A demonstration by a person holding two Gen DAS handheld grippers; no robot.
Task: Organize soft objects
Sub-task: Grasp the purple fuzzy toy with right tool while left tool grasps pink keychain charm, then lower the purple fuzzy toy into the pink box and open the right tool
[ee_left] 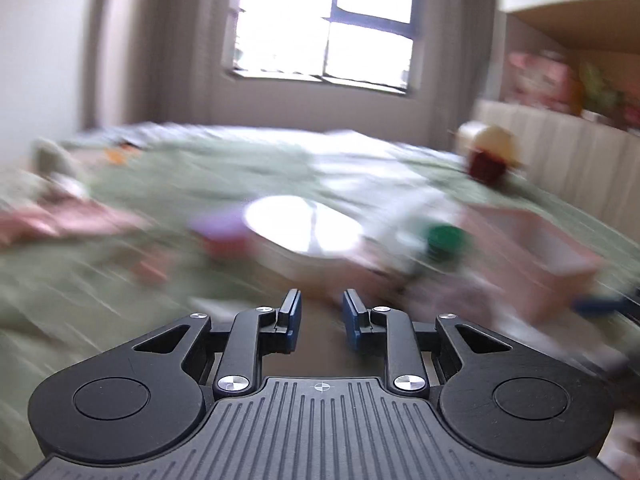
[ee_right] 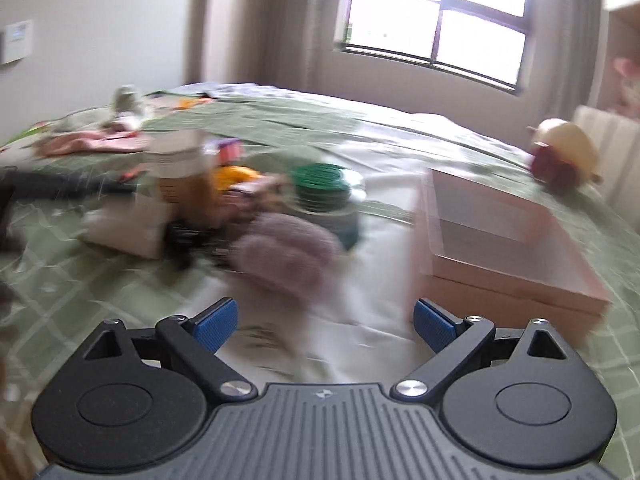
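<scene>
Left gripper (ee_left: pixel 319 320): tilted down over the bed (ee_left: pixel 140 184), jaws narrowly parted, grasping nothing.
Right gripper (ee_right: pixel 325 322): angled down, released wide, near the pink box (ee_right: pixel 520 264).

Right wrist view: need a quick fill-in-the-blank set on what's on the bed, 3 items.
1. The pink box on the bed is open at the top and looks ____ inside.
2. The ribbed lid on the jar beside the fuzzy mauve soft item is ____ in colour.
3. The right gripper has its jaws wide ____, with nothing between them.

Missing words: empty; green; open
</scene>
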